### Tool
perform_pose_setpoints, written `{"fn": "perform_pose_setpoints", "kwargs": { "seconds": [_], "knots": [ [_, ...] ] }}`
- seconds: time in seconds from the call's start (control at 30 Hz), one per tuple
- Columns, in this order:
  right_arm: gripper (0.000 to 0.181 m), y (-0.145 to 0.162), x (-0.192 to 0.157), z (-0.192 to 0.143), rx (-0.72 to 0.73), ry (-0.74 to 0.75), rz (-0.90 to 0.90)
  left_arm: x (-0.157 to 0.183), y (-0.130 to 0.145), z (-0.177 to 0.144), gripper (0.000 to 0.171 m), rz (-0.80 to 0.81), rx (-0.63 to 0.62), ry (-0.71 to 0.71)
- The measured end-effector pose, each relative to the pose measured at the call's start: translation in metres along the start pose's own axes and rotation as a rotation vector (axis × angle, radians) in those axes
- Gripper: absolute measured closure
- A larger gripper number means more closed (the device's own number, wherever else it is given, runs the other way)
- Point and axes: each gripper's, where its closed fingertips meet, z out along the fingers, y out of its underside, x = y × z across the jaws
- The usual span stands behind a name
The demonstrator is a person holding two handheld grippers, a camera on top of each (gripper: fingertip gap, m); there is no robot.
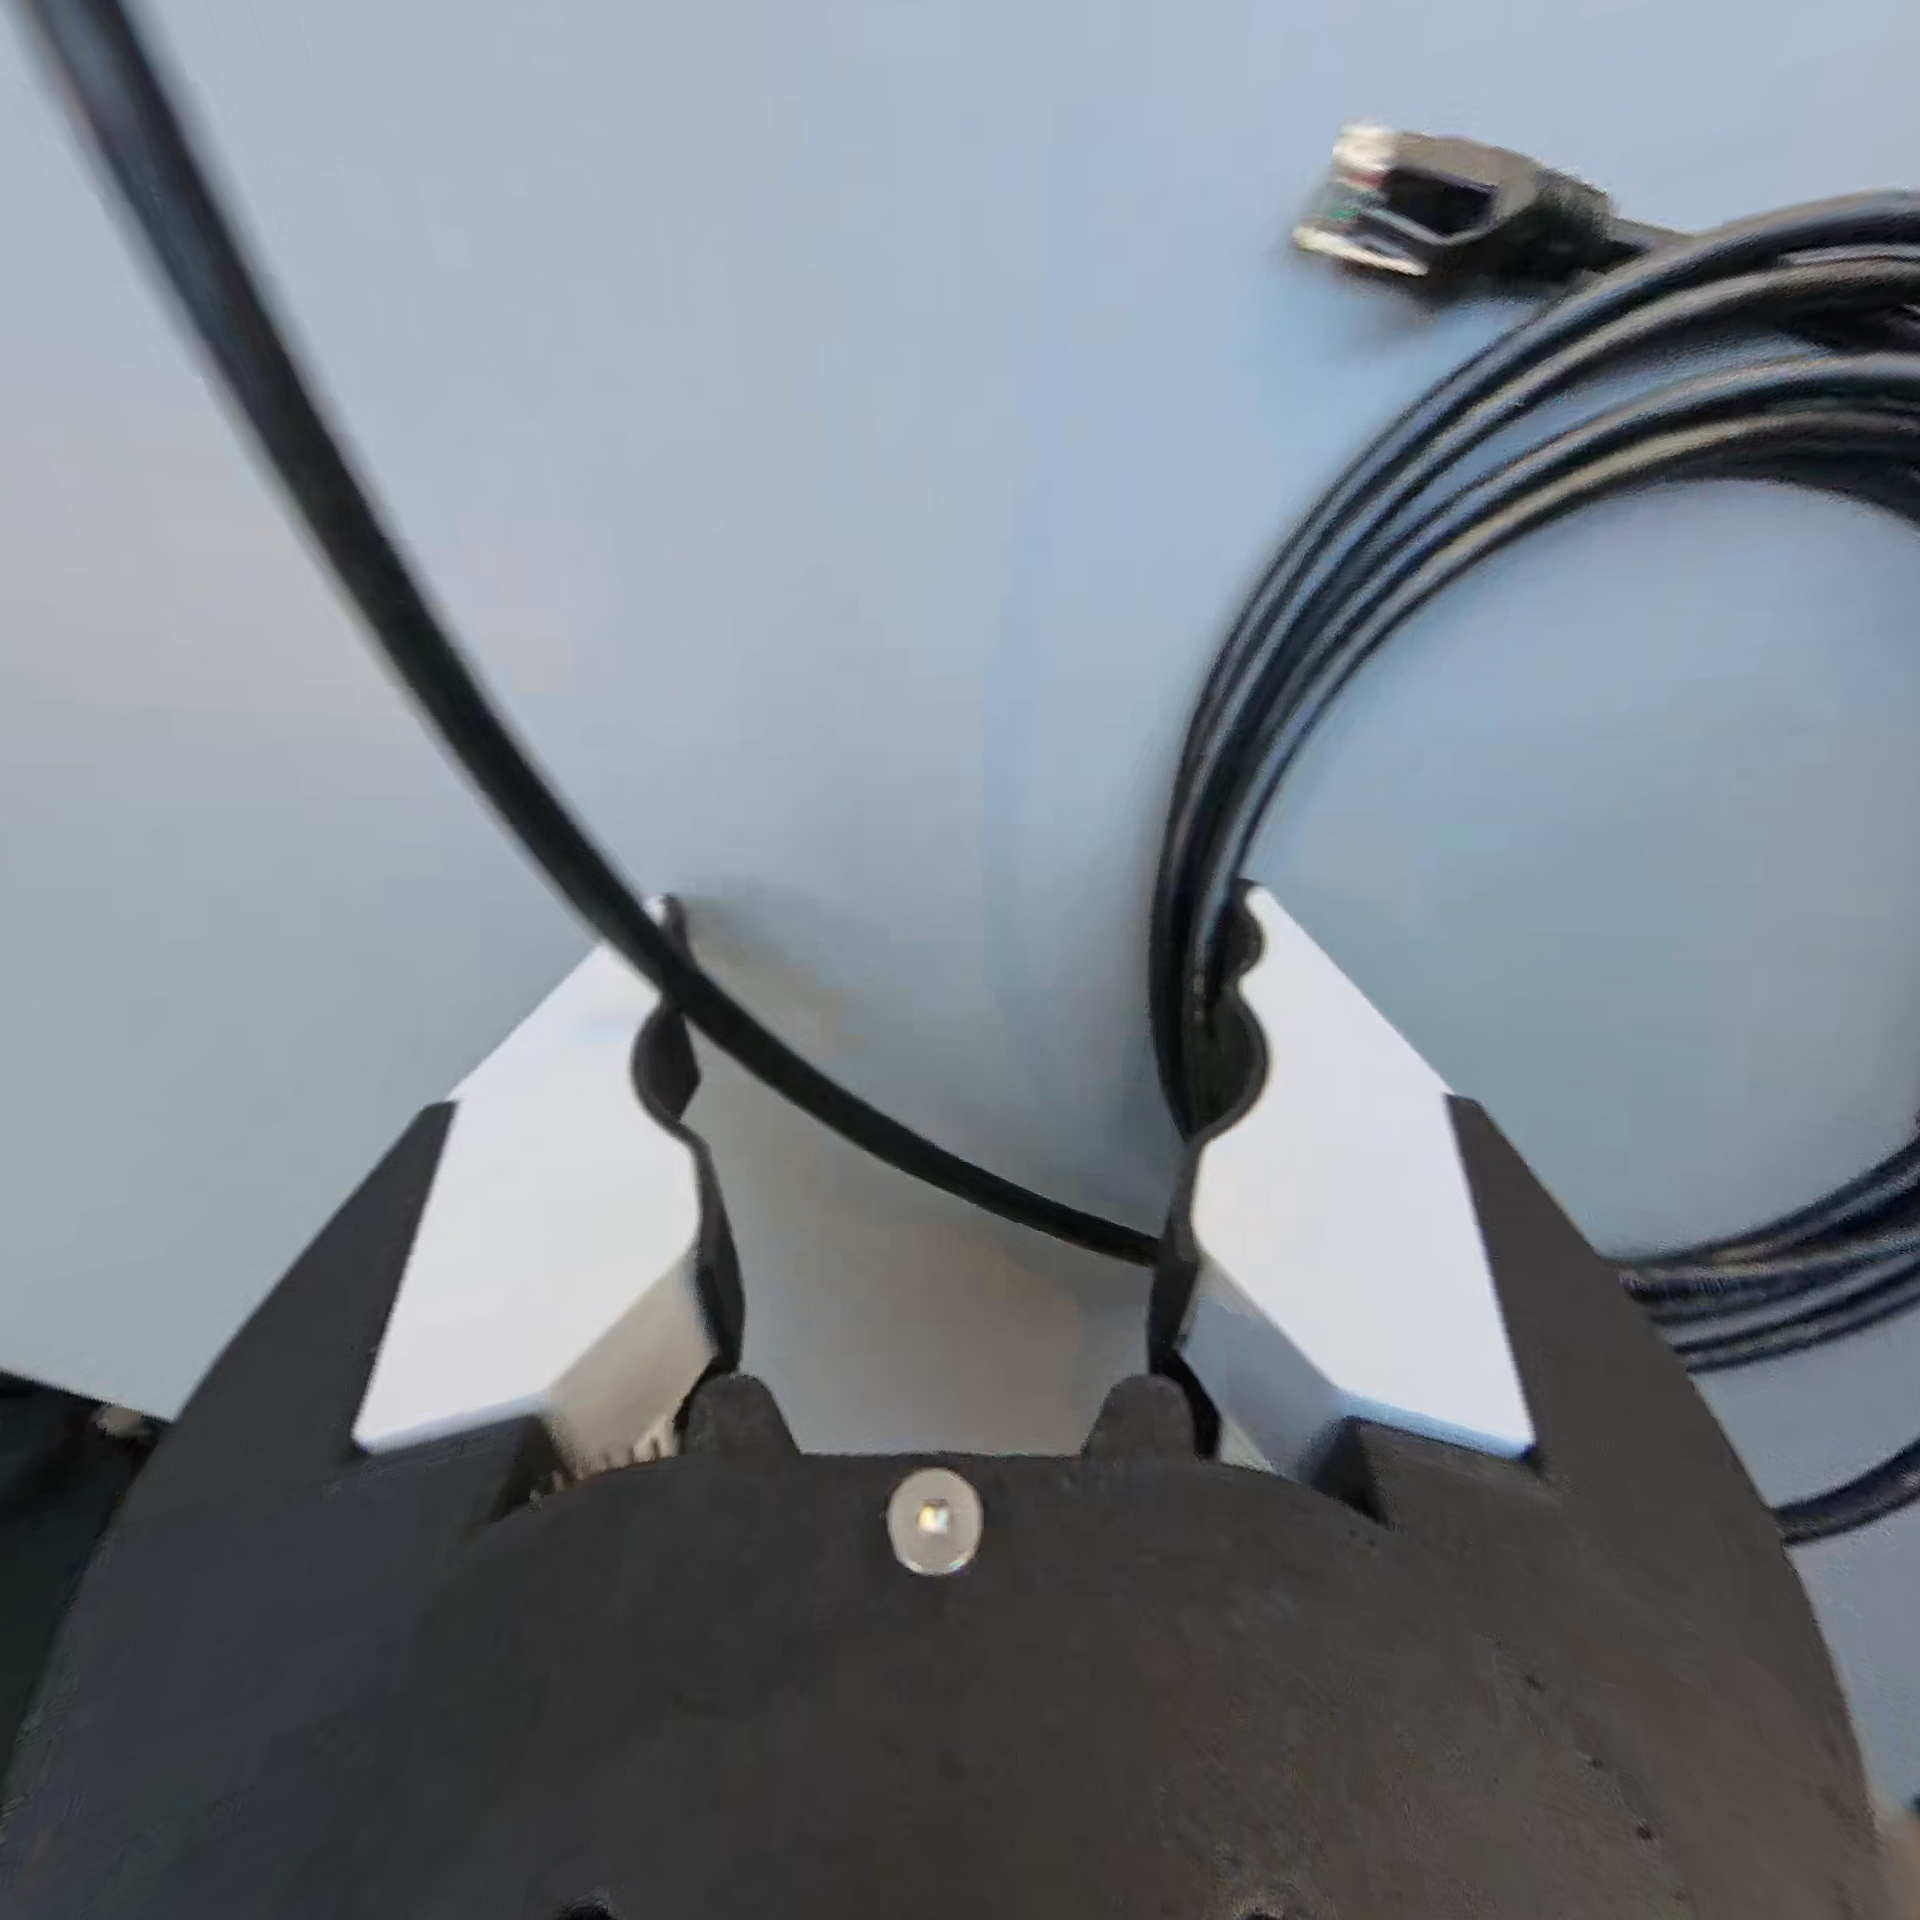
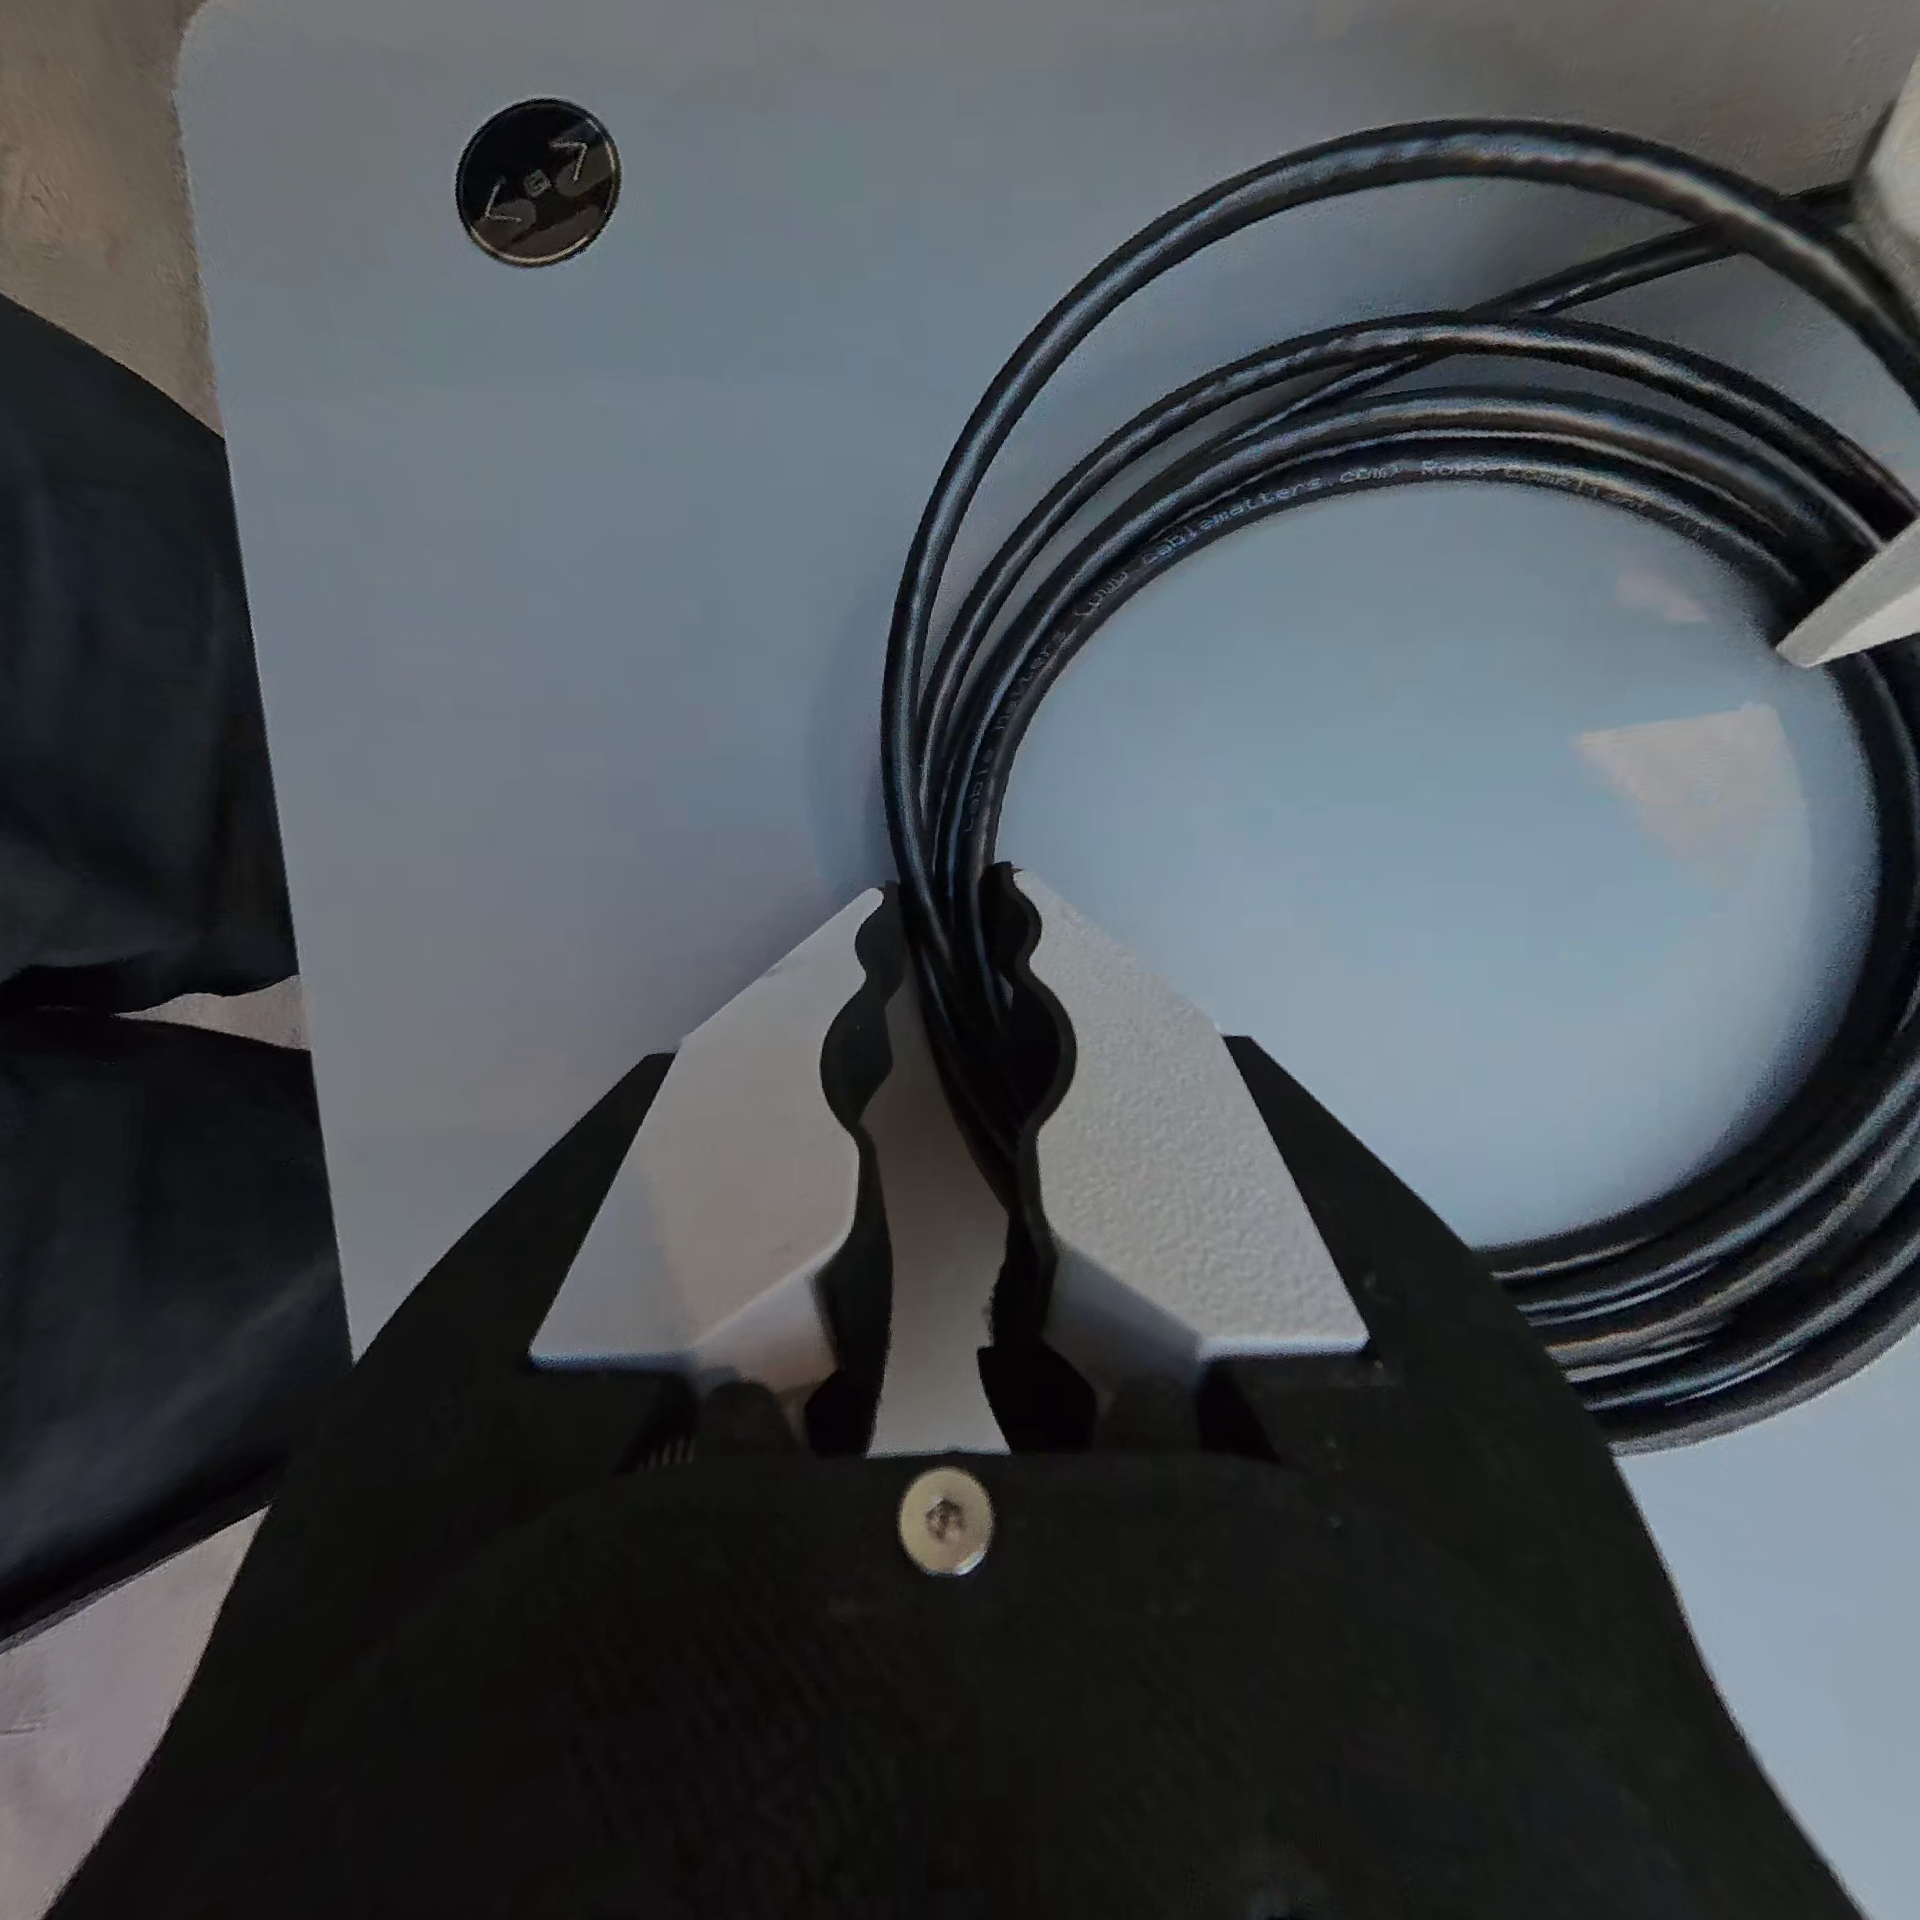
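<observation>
right gripper (image 2: 951,894) nearly closed, pinching black cable coil (image 2: 1039,582) strands | left gripper (image 1: 956,914) wide open, loose strand (image 1: 436,644) crossing between fingers, unheld | coil on pale counter (image 2: 623,623), plug (image 1: 1382,197) farther | light, floppy, springy; grip bundled strands

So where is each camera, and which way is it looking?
Left wrist view: sits on the left tool, looking down at the white table; open, a loose cable strand crossing between its fingers.
Right wrist view: sits on the right tool, shut on the cable coil.
Both show the coil and table.
</observation>
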Motion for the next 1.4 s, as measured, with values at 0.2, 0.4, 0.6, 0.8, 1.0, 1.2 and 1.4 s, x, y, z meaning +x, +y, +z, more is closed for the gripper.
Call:
{"fn": "perform_pose_setpoints", "kwargs": {
  "seconds": [0.2, 0.4, 0.6, 0.8, 1.0, 1.2, 1.4],
  "knots": [
    [0.167, 0.020, 0.012, -0.016, -0.090, 0.020, -0.114, 0.038, 0.006, -0.008, 0.161, 0.182, -0.184, -0.001],
    [0.165, 0.046, 0.047, -0.038, -0.222, -0.038, -0.488, 0.064, 0.070, -0.027, 0.161, -0.216, -0.311, 0.090],
    [0.161, 0.035, 0.095, -0.036, -0.353, -0.079, -0.737, 0.121, 0.108, -0.043, 0.161, -0.975, -0.028, 0.222],
    [0.159, 0.042, 0.057, -0.059, -0.295, -0.141, -0.498, 0.145, 0.106, -0.044, 0.163, -1.215, 0.076, 0.253],
    [0.152, 0.042, 0.023, -0.081, -0.017, -0.065, -0.326, 0.154, 0.097, -0.041, 0.164, -1.187, 0.095, 0.242],
    [0.148, 0.048, 0.051, -0.100, -0.098, 0.178, -0.724, 0.155, 0.098, -0.041, 0.167, -1.162, 0.006, 0.327],
    [0.107, 0.039, 0.070, -0.129, 0.164, 0.354, 0.716, 0.154, 0.095, -0.040, 0.166, -1.183, 0.015, 0.271]
  ]
}}
